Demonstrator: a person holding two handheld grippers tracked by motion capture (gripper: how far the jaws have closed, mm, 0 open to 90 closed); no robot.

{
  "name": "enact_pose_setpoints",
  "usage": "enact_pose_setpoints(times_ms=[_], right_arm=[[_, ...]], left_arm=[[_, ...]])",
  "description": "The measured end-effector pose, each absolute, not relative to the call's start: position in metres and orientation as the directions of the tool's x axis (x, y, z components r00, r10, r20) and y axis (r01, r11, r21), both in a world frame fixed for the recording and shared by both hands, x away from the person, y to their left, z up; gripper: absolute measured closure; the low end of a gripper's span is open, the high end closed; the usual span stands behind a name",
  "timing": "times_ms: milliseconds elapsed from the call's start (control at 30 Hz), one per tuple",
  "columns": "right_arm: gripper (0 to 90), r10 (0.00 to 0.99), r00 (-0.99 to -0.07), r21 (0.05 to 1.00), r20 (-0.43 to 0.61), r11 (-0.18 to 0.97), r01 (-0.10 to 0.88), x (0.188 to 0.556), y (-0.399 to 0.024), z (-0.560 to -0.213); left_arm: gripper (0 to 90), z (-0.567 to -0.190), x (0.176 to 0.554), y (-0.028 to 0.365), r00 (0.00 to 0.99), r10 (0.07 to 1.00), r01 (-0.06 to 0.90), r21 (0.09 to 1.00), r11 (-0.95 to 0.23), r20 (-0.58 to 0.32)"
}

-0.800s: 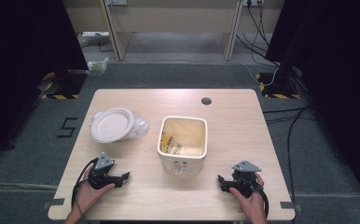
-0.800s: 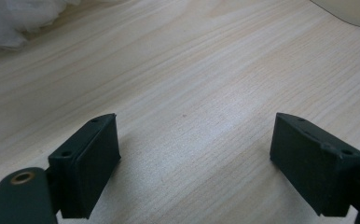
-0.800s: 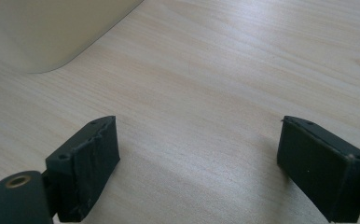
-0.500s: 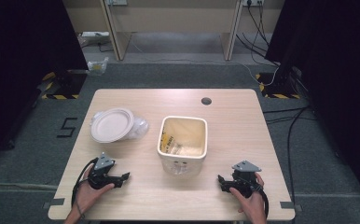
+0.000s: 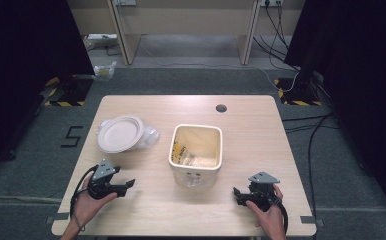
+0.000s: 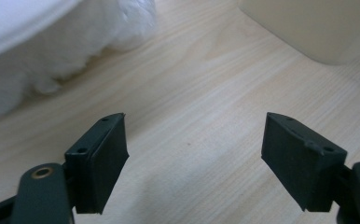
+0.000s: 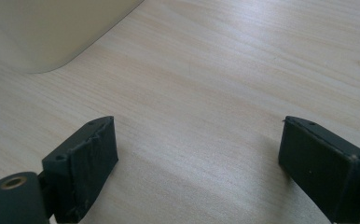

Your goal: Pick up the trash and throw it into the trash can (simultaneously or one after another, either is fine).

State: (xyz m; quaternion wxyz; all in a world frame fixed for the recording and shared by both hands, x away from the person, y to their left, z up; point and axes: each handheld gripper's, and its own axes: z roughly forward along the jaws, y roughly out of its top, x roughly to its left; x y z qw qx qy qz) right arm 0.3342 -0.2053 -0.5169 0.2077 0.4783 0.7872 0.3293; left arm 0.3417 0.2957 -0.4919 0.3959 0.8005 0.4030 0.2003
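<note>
Flanking one cream tub [image 5: 196, 152], two hand-held grippers, left [image 5: 127, 185] and right [image 5: 237, 194], rest released.

This looks like a lab or test room set up for recording, not a home. A plain light-wood table [image 5: 261, 125] with a round cable hole [image 5: 221, 108] stands alone on grey carpet tiles [image 5: 46, 160]. Black curtains [image 5: 26, 55] hang on both sides. Yellow-and-black hazard tape [image 5: 63, 103] marks stand feet on the floor, and a taped figure five [image 5: 72, 136] sits beside the table. Cables [image 5: 311, 150] trail across the carpet to what may be wall sockets [image 5: 271, 2], though that far edge is too small to be sure. Beige desk panels [image 5: 186, 20] line the back.
</note>
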Motion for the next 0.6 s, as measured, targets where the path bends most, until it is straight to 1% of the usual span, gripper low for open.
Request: enact_pose_setpoints(times_ms=[200, 600], right_arm=[[10.3, 0.888, -0.459, 0.714, -0.012, 0.329, 0.618, 0.336, -0.205, -0.517], [9.7, 0.887, -0.462, 0.714, -0.014, 0.333, 0.616, 0.337, -0.205, -0.517]], left_arm=[[25.0, -0.472, 0.344, 0.307, 0.576, 0.816, 0.46, 0.81, -0.362, 0.038], [25.7, -0.45, 0.354, 0.312, 0.548, 0.834, 0.443, 0.822, -0.358, 0.068]])
